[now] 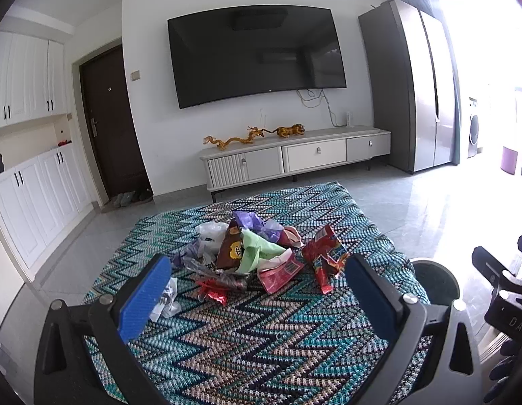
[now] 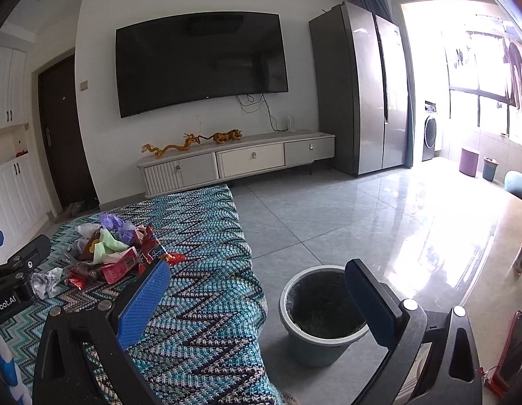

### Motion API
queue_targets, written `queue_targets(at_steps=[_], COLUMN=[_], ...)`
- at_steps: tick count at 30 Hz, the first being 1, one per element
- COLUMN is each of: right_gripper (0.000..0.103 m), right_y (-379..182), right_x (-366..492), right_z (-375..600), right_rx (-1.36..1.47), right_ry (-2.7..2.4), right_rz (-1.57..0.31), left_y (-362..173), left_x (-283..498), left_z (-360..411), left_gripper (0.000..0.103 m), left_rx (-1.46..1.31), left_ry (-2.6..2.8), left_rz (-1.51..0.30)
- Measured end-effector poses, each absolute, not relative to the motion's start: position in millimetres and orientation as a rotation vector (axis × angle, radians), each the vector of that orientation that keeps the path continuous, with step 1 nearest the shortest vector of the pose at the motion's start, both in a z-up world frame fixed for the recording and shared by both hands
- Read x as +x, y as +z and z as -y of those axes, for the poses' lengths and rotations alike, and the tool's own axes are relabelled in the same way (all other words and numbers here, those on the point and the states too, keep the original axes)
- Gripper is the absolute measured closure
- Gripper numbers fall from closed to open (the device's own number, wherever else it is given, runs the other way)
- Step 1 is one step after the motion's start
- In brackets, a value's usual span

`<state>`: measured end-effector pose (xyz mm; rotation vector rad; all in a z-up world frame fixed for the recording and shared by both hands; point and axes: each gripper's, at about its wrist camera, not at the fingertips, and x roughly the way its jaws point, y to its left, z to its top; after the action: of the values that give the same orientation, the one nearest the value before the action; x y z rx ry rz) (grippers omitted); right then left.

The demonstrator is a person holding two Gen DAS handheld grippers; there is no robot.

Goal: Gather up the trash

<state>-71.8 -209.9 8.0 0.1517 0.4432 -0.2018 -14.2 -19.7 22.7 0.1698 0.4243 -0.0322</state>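
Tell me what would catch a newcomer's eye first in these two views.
The heap of crumpled wrappers and plastic bags in the middle of the zigzag-patterned blanket draws the eye first, framed by the open left gripper. Next comes the big dark television on the white wall above the low cabinet. In the right wrist view, the bin lined with a dark bag stands on the tiled floor beside the blanket, behind the open right gripper.
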Motion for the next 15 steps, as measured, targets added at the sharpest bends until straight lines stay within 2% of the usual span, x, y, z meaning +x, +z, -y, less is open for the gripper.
queue_targets(at_steps=[15], right_gripper=[0.0], right_y=[8.7], right_x=[-46.3], right_z=[225.7], right_rx=[0.138], right_ry=[-0.221], right_rz=[-0.472], left_y=[20.4], left_x=[19.7], left_z=[32.4], left_gripper=[0.0], left_rx=[0.222], left_ry=[-0.032], left_rz=[-0.47])
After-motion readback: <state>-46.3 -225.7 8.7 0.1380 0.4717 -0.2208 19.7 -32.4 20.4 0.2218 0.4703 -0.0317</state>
